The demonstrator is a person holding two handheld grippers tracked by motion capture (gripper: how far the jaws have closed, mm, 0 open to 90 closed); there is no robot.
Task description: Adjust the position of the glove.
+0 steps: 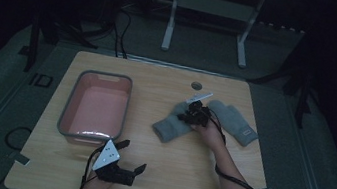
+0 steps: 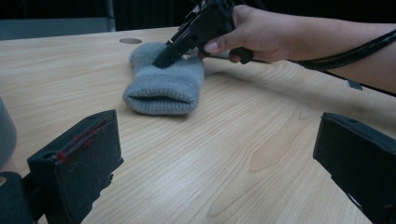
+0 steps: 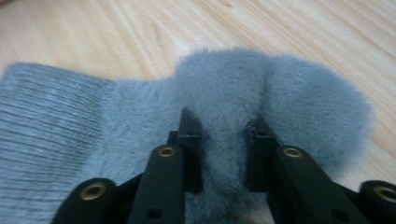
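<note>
One mitten [image 3: 224, 116] between right tongs [image 3: 224, 149]

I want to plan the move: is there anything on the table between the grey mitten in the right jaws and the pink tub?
Nothing visible. Bare table lies between the mitten, pinched by the right gripper, and the tub.

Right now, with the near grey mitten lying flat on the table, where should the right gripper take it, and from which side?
Grip the near grey mitten at its fuzzy middle, from above. It lies flat on the table, so there is no edge to slide under; the soft pile bunches into a ridge, as the right gripper view shows. The right gripper already pinches such a fold there. The other mitten lies apart, so it probably won't get caught.
</note>
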